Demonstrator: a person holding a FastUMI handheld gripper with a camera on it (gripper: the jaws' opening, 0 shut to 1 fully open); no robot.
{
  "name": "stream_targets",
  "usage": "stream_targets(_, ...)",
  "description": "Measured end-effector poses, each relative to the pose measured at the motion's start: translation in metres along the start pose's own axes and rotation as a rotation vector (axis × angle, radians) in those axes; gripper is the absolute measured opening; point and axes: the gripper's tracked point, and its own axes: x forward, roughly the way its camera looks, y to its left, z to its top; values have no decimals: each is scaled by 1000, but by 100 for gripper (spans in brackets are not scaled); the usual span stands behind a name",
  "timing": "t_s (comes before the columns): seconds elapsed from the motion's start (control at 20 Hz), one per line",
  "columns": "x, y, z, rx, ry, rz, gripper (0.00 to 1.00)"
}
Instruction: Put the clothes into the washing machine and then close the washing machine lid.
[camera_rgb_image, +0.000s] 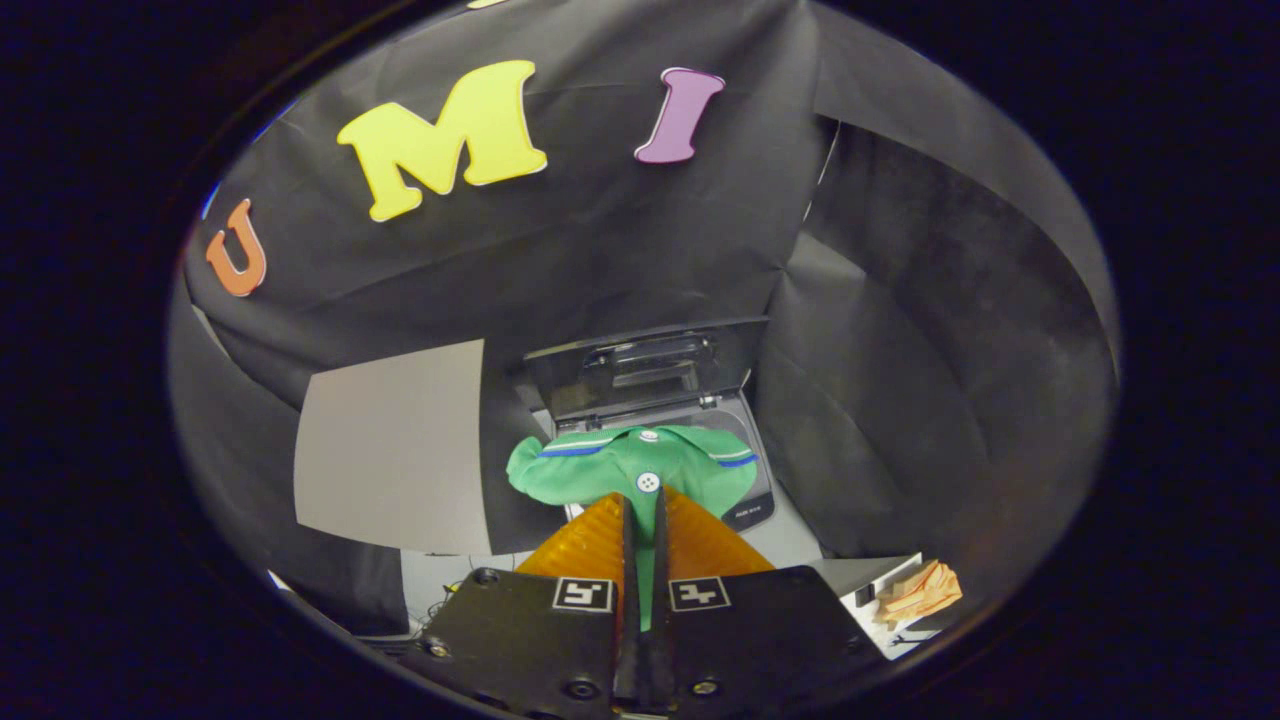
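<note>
the hand-held gripper (641, 520) is clamped nearly closed on a green shirt (640, 465). the shirt hangs in front of the washing machine (745, 480), whose lid (650, 365) stands open.

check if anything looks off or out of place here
Nothing looks damaged or spilled. The green buttoned shirt hangs pinched between the closed gripper fingers, just ahead of the grey washing machine, whose dark lid stands open. A crumpled orange cloth lies aside.
</note>
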Motion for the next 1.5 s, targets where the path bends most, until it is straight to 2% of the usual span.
stream_targets(0.2, 33, -12, 0, 25, 35, 23, 7)
stream_targets(0.6, 137, -13, -6, -26, 131, 105, 7)
stream_targets(0.8, 178, -21, 1, -5, 156, 134, 8)
stream_targets(1.05, 222, -28, -2, -46, 142, 155, 7)
stream_targets(1.5, 288, -27, -28, -7, 113, 238, 8)
